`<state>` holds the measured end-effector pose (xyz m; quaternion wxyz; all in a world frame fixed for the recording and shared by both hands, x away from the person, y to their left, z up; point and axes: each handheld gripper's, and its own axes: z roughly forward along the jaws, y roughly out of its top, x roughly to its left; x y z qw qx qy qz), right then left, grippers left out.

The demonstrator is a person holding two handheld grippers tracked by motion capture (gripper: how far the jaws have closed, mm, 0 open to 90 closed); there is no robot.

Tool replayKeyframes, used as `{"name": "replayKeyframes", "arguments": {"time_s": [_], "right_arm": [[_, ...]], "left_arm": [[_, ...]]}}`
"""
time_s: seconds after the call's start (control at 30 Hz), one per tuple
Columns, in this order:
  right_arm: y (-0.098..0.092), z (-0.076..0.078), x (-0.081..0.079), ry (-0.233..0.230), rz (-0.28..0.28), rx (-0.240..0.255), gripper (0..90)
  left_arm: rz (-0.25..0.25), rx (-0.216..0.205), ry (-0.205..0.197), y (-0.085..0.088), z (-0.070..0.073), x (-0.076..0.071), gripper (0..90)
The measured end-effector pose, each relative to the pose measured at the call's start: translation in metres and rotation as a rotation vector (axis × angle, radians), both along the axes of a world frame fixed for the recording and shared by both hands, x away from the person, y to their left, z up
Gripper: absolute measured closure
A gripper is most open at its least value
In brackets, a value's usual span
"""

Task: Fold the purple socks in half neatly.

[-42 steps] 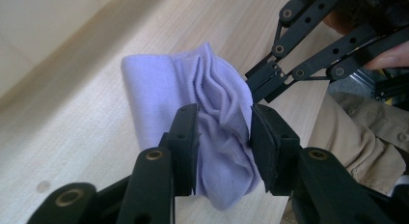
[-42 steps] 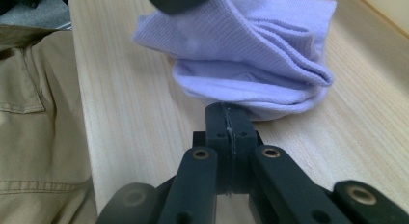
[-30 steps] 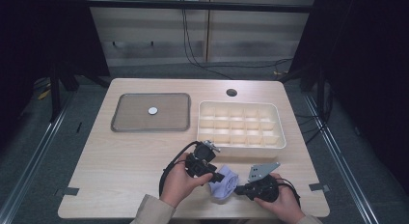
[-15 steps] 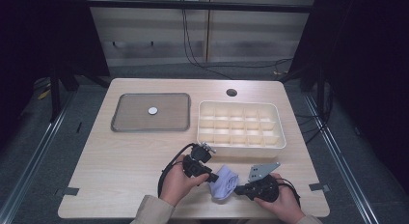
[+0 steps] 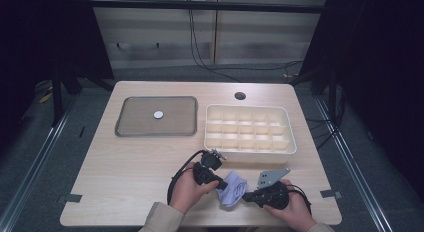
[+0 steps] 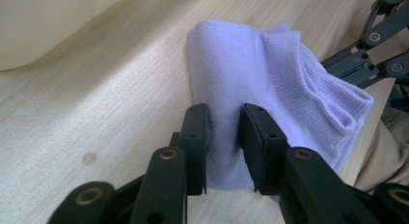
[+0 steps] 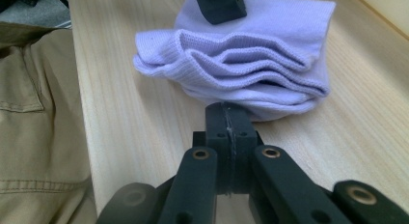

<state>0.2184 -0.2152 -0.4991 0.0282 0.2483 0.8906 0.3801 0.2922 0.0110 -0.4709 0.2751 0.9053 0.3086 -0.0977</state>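
Left gripper point(image 6: 224, 137): black jaws just closing — folded pale-lilac knitted sock point(image 6: 270, 84) between them.
Surface: light wooden table point(image 6: 96, 113).

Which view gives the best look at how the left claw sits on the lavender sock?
The left gripper view: the left claw straddles a fold of the sock, its jaws having just been closing. The high view shows the sock small between both hands. The right gripper view shows its layered cuff edges.
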Motion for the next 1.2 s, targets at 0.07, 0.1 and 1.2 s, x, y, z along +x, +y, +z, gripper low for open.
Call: {"name": "replayKeyframes", "arguments": {"time_s": [0.07, 0.1, 1.2], "right_arm": [[-0.0002, -0.0001, 0.0001, 0.0, 0.002, -0.001, 89.9], [-0.0002, -0.0001, 0.0002, 0.001, 0.0, 0.0, 89.8], [-0.0064, 0.0055, 0.0035, -0.014, -0.035, 0.017, 90.0]], "left_arm": [[-0.017, 0.01, -0.002, -0.0001, 0.0014, 0.0003, 76.2], [-0.017, 0.005, 0.001, -0.0002, 0.0013, 0.0001, 77.8], [-0.008, 0.008, 0.026, 0.0038, 0.0104, -0.0005, 82.3]]}}
